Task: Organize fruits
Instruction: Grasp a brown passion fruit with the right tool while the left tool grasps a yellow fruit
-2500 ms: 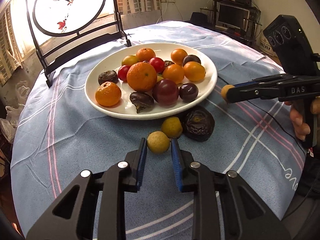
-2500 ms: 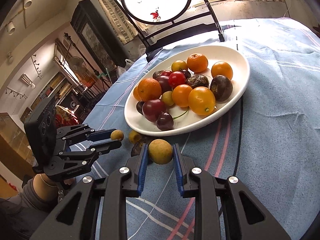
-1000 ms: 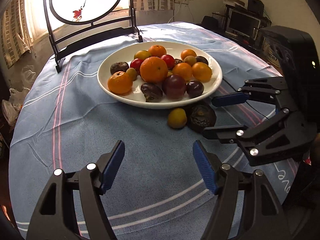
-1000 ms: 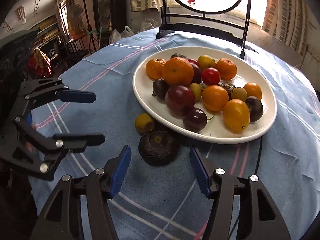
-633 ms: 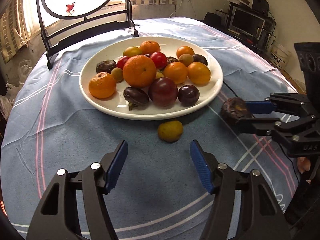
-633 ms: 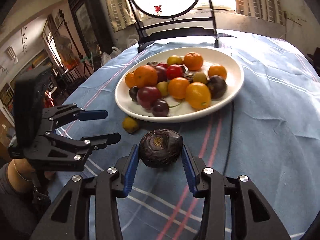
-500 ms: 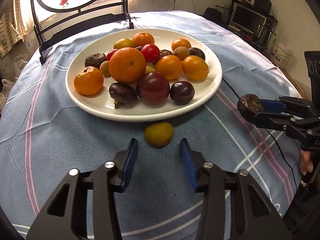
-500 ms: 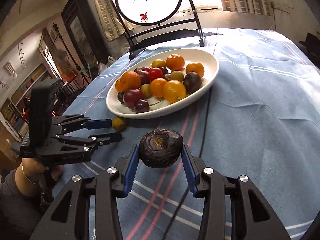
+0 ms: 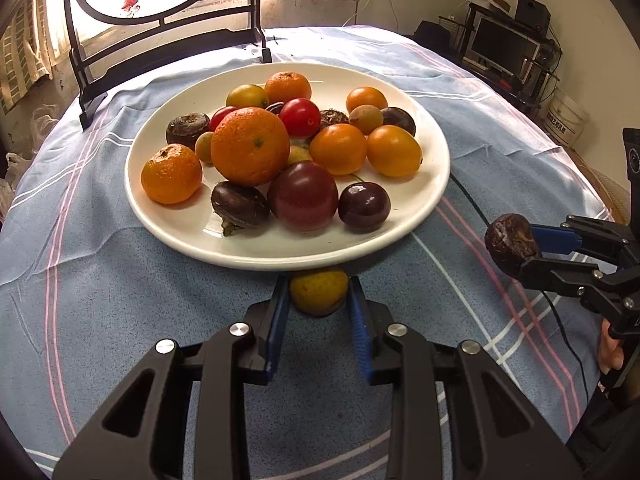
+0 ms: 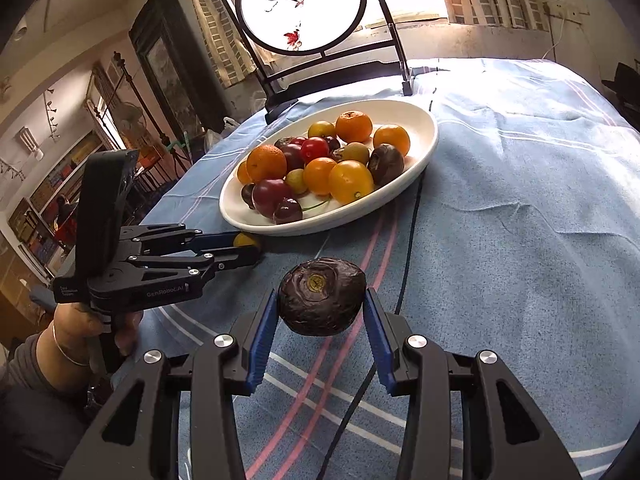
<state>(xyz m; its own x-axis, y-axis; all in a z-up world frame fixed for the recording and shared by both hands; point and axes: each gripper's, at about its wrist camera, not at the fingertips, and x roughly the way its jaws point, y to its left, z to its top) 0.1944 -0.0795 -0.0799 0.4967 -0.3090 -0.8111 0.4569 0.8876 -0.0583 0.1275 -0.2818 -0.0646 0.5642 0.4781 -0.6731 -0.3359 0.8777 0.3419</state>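
Fruit status: left gripper [image 9: 319,302] has its blue fingers [image 9: 277,320] narrow, one on each side of the small yellow fruit [image 9: 319,291], pads touching it on both flanks. Jaws have just been closing onto it. That fruit sits on the blue striped cloth [image 9: 100,320] right at the fingertips, just beyond them the near rim of the white plate [image 9: 280,256]; fruit is just beside the rim, can't tell if it touches.

Right gripper [image 10: 321,306] clamps the dark wrinkled fruit [image 10: 322,297] between its pads, stem scar facing the camera, fruit clear of the cloth. Jaws closed in on it within the last second, steady now. In the left wrist view the same fruit pokes out past the right fingertips, off to the right of the left fingers and well apart from the plate.

Plate lies ahead of both sets of fingers, loaded: big orange [image 9: 250,146] near the middle, mandarin [image 9: 171,174] at its left, red tomato [image 9: 300,118] behind, dark red plum [image 9: 303,196] and dark cherry [image 9: 364,206] at the near edge, more orange and yellow pieces to the right.

Black cable [image 10: 406,264] runs over the cloth from the plate's right edge down past the right fingers. Hand [image 10: 92,328] grips the left tool's handle. Round screen on a black stand [image 10: 300,4] beyond the plate.
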